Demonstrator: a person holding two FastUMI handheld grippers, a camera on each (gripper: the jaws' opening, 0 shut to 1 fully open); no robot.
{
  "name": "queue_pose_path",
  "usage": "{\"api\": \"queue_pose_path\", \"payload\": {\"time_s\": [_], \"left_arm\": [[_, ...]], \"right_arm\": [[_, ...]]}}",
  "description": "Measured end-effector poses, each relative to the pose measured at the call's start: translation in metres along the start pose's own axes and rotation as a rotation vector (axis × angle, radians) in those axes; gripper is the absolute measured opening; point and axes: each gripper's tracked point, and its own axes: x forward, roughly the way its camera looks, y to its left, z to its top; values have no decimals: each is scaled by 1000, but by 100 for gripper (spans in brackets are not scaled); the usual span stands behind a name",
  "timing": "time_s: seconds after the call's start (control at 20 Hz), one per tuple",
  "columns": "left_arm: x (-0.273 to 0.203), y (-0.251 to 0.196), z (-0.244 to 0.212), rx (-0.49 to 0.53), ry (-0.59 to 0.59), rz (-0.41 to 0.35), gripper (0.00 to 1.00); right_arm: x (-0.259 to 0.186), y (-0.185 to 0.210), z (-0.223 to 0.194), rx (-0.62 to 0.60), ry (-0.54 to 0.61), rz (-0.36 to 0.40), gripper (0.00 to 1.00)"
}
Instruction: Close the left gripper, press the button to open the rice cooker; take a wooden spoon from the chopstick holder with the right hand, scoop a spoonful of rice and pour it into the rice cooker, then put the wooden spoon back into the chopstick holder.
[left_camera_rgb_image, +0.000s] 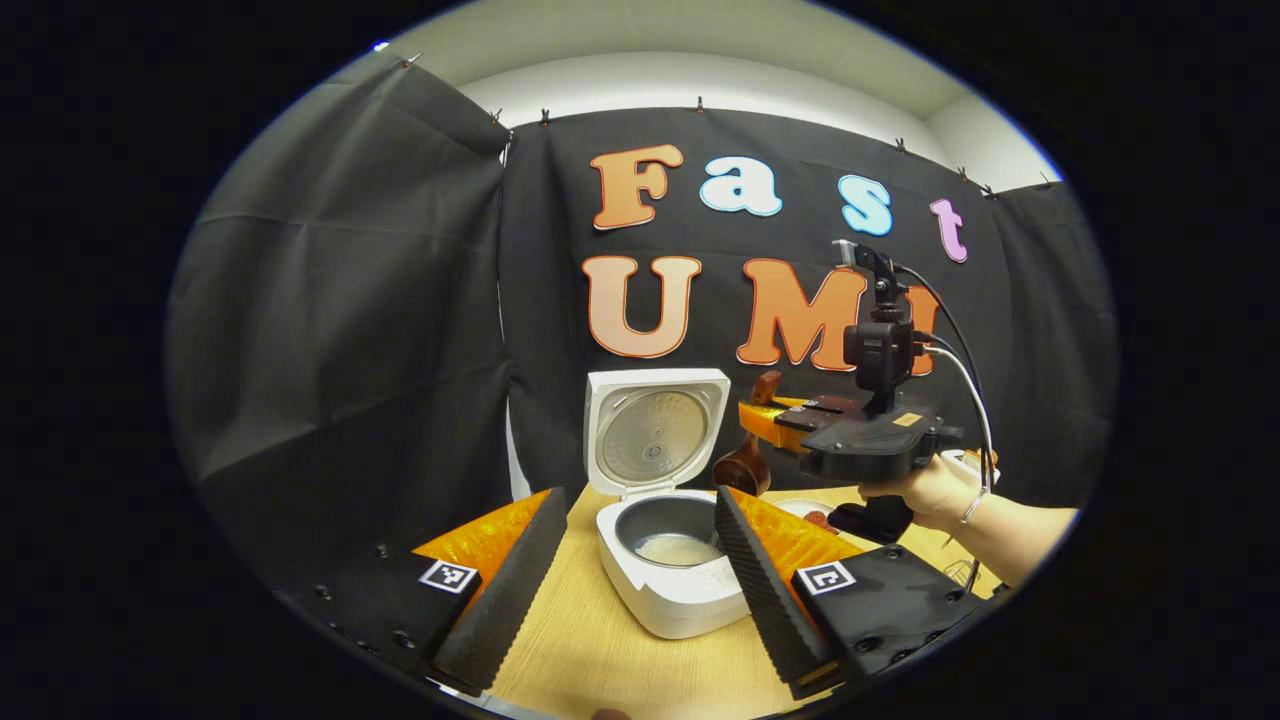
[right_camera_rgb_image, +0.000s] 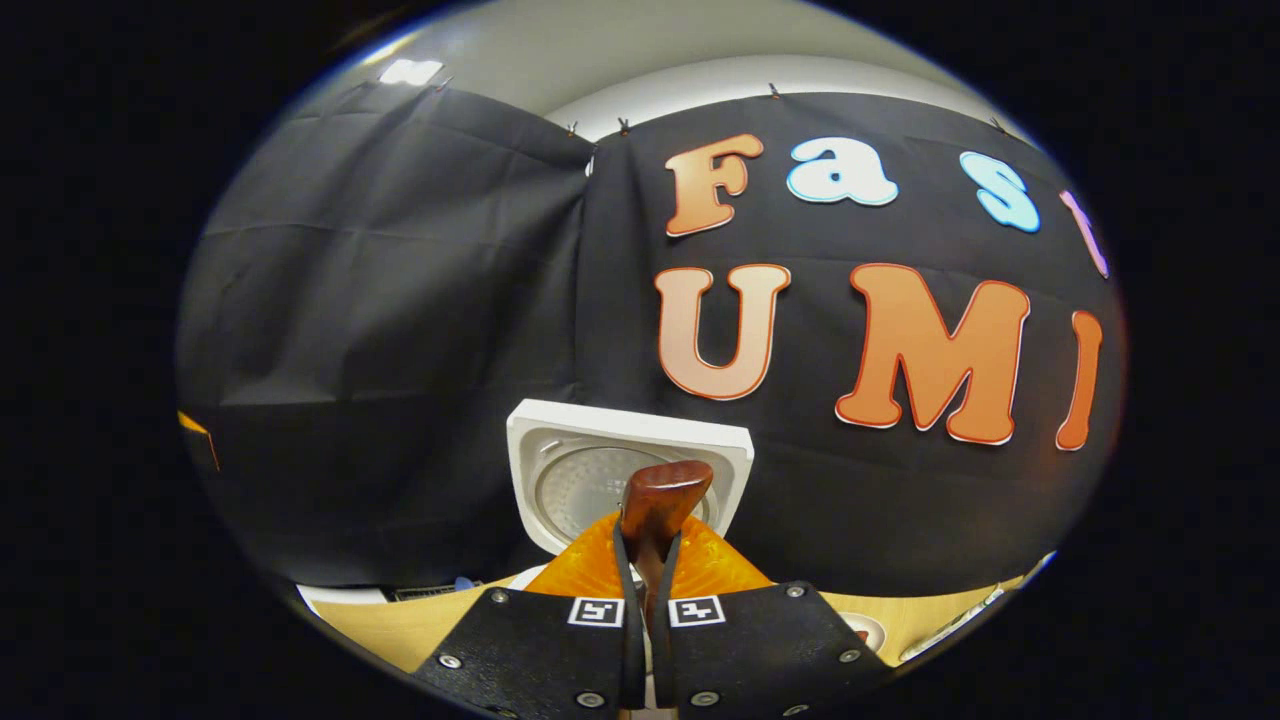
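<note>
Two ribbed fingers of the left tool frame the bottom of the left gripper view, spread wide with nothing between them, hovering over the pale wood-grain surface. Straight ahead of that tool, in the gap between its fingers, sits the white rounded rice cooker, its square lid standing upright at the back and a thin layer of white rice lying in the grey inner pot.

Beyond and to the right of the cooker, a hand carries the right tool above the surface. In the right gripper view that tool is pinched narrow, both fingers pressing on the dark brown wooden spoon. From the left gripper view the spoon hangs roughly upright, bowl end down and handle end up past the fingers, just right of the open lid and above the cooker's far rim. Whether the bowl carries rice I cannot tell.

My reading is that the pour is in hand or just finishing: the spoon lies up and to the right of the pot's mouth, and the right hand is the nearer one. The coming move likely turns on whether the spoon goes left over the pot or right toward the chopstick holder.

A small white dish with something red rests on the surface beneath the right tool.
</note>
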Motion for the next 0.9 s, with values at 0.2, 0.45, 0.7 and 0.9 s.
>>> {"api": "queue_pose_path", "payload": {"time_s": [0.2, 0.45, 0.7, 0.9], "left_arm": [[-3, -3, 2, -13, -4, -2, 100], [-11, -9, 9, -22, -30, -12, 100], [-12, -17, 20, -14, -61, -19, 100], [-12, -24, 24, -19, -73, -23, 100]], "right_arm": [[-11, -9, -3, 56, 4, -10, 2], [-43, -44, 1, 244, 10, -46, 2], [-100, -106, -1, 293, 1, -151, 2], [-155, -156, -10, 304, -2, -260, 2]]}}
